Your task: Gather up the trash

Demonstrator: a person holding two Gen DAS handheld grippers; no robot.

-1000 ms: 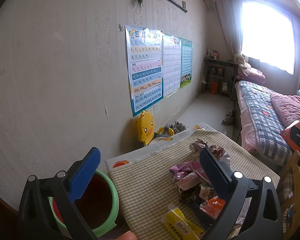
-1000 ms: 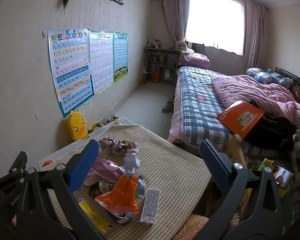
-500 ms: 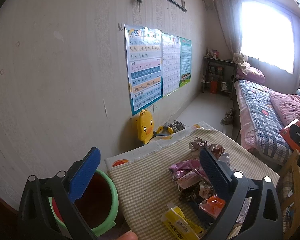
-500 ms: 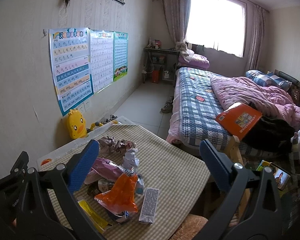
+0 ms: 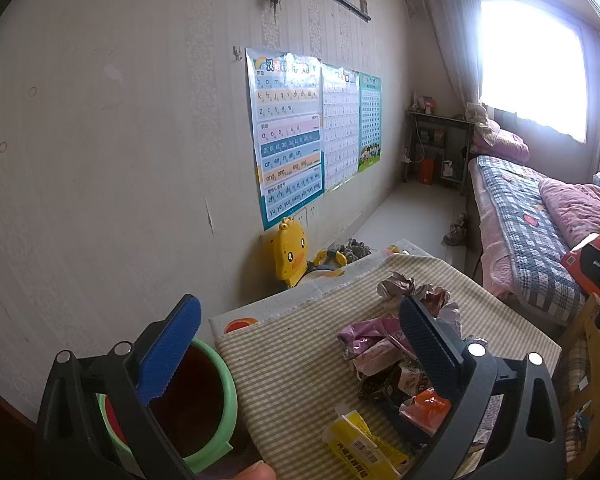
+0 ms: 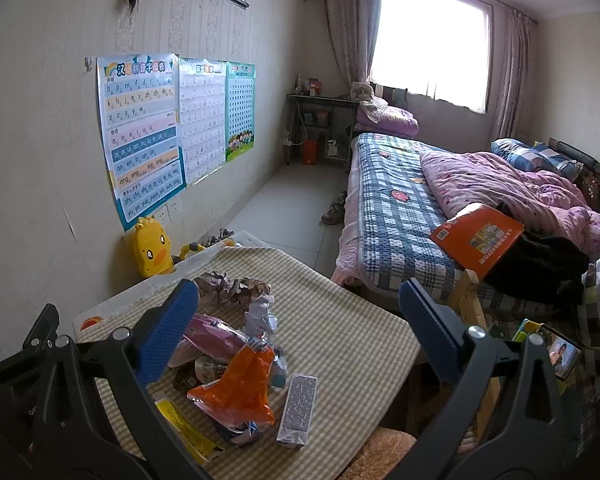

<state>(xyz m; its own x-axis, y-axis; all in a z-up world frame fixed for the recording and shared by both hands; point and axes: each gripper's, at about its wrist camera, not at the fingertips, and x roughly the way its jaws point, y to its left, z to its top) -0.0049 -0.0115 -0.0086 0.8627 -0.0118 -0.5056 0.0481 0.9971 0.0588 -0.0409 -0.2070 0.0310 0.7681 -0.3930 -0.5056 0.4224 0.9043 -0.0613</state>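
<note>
Checked cloth covers a table piled with wrappers; a green bin sits beside it. Left gripper and right gripper hover with jaws apart, empty. Light wrappers could slip from a loose pinch and miss the bin.

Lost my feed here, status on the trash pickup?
Left gripper and right gripper open, empty. Wrappers piled on table. Bin beside it. Path clear.
</note>
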